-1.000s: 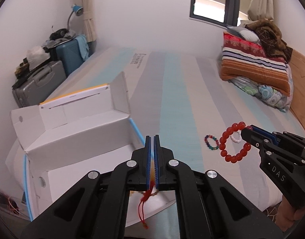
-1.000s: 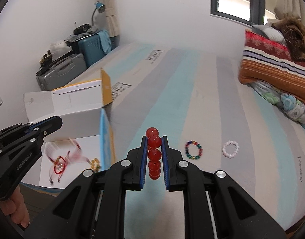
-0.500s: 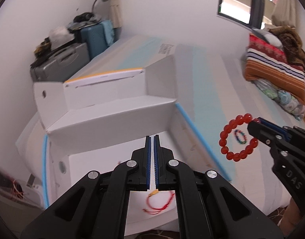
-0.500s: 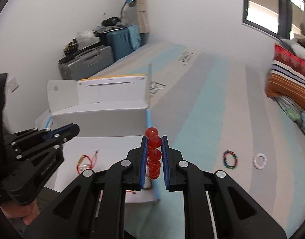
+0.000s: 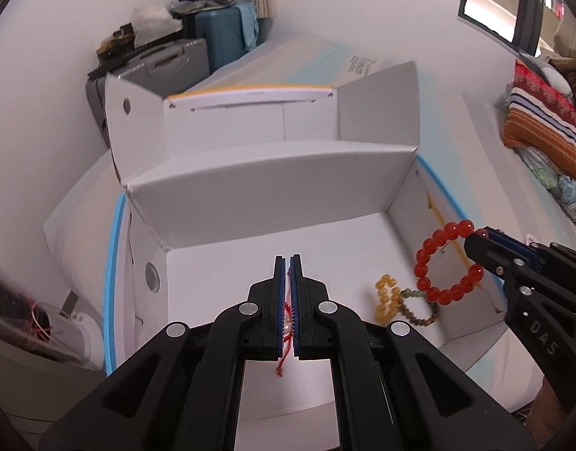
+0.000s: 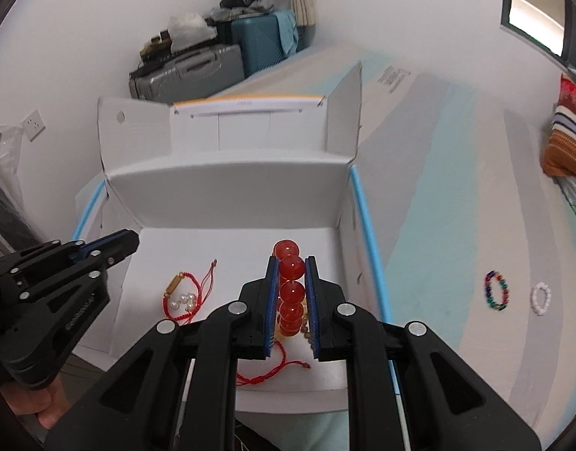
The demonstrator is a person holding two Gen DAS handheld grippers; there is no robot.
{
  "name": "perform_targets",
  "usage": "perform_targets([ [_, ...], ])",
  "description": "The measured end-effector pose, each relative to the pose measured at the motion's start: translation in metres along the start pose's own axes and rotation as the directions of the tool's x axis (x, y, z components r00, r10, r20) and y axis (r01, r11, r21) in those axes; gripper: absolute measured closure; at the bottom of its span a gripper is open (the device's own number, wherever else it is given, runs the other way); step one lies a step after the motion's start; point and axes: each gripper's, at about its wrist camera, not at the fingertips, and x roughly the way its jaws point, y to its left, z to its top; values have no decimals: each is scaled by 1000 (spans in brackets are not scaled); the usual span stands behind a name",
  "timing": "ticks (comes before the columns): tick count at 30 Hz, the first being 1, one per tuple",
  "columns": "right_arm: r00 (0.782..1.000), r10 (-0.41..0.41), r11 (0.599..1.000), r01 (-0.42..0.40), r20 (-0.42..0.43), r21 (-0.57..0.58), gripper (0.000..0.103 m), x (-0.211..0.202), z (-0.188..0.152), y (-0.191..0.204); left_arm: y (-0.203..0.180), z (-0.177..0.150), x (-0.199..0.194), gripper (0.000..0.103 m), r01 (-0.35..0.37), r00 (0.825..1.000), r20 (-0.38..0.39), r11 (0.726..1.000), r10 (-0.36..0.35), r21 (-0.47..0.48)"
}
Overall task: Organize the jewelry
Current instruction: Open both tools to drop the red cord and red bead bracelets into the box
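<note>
A white open box [image 5: 273, 188] [image 6: 228, 184] sits at the bed's near corner. My right gripper [image 6: 291, 263] [image 5: 479, 233] is shut on a red bead bracelet [image 6: 290, 285] [image 5: 444, 263] and holds it above the box's right side. My left gripper [image 5: 287, 259] [image 6: 132, 238] is shut, empty, over the box floor. A red cord bracelet with pearls [image 6: 184, 295] lies on the box floor below it, partly hidden between the jaws in the left wrist view [image 5: 286, 323]. A yellow bead bracelet [image 5: 385, 297] and an olive bead string [image 5: 419, 310] lie in the box.
A multicolour bead bracelet [image 6: 496, 291] and a white bead bracelet [image 6: 541, 297] lie on the striped bed [image 6: 457, 188]. Suitcases [image 5: 197, 49] stand at the far wall. A striped pillow [image 5: 543, 124] is at the right.
The left gripper let the red cord bracelet drop into the box and stayed shut over it. Both grippers moved left over the box, the right one carrying the red beads.
</note>
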Motion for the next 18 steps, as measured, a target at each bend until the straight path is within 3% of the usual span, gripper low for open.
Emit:
perform_targets([
  [18,996,-12,1000,13,-86,6,90,48,-18,2,7,-15,30,101,-1,999,-51,1000,1,-9],
])
